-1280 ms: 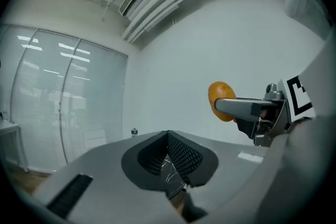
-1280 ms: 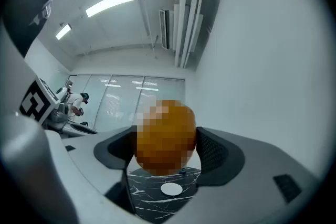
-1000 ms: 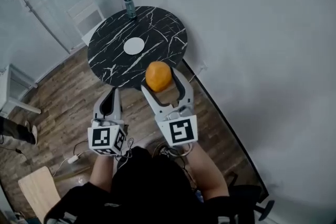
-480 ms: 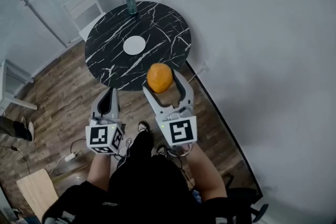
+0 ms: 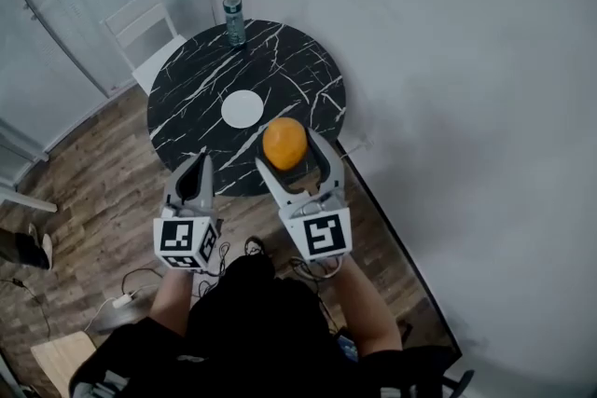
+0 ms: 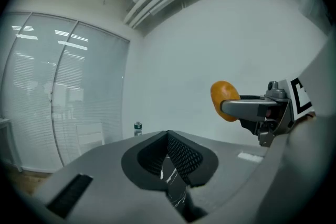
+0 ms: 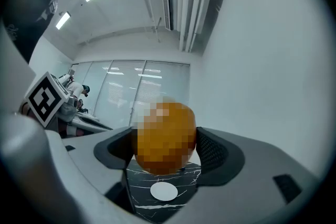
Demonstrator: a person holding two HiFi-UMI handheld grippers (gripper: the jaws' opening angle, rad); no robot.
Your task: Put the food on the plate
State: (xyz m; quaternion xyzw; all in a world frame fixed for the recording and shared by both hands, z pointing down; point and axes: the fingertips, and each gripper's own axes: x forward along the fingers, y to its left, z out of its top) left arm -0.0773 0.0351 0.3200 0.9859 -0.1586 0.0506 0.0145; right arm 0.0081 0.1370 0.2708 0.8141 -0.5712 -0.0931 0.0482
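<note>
Right gripper (image 5: 291,153): jaws clenched on a round orange fruit (image 5: 284,144), which is held in the air at frame centre in the head view.

Left gripper (image 5: 193,177): jaws pressed together, nothing between them, lower left of the fruit.

Small white round plate (image 5: 242,108): bare, on the black white-veined marble round table (image 5: 298,70), up and left of the fruit.

In the right gripper view the plate (image 7: 164,191) sits directly beneath the fruit (image 7: 165,136), in line with the jaws. Judgement: the carry must go forward and down.
</note>
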